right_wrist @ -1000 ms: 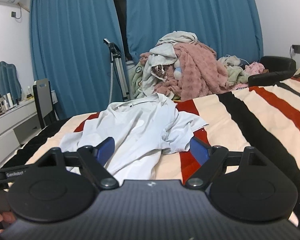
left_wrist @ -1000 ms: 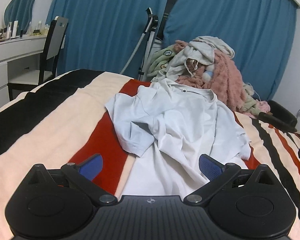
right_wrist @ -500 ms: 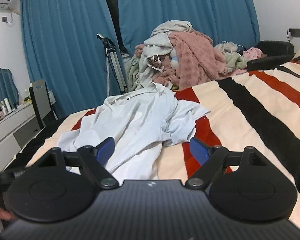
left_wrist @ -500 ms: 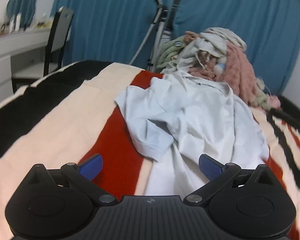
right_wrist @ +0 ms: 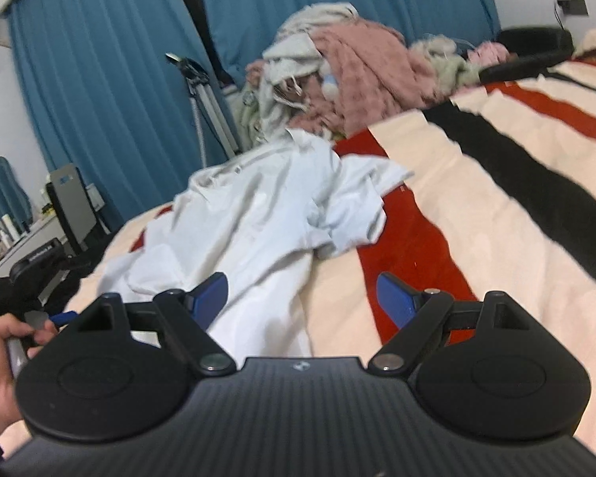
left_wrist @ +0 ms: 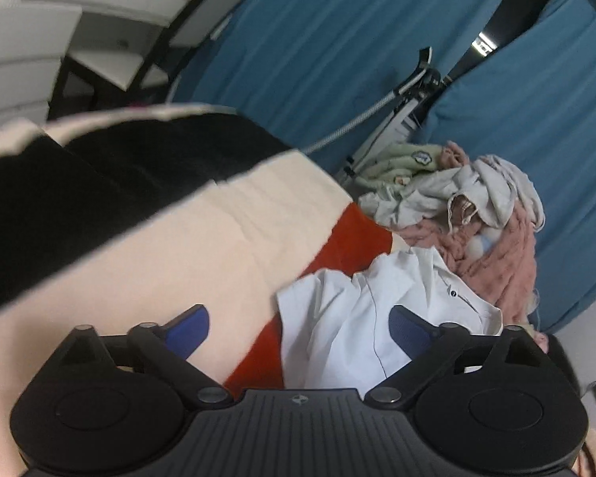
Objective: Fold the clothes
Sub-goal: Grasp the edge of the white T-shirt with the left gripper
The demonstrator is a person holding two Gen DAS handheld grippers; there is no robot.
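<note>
blue curtains (right_wrist: 111,79), striped bed (right_wrist: 496,206), white desk (left_wrist: 28,39)

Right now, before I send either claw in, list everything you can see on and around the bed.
white shirt: one, white, crumpled on the bed, collar toward the laundry pile
striped blanket: one, cream, red and black, covering the bed
laundry pile: one heap, pink, grey and pale green, behind the shirt
curtains: blue, along the back wall
clothes steamer: one, black and silver, standing by the curtains
chair: one, black, at the white desk
left claw: open, empty, blue pads, shirt just ahead
right claw: open, empty, over the shirt's lower edge
left hand: one, gripping the left claw's handle
</note>
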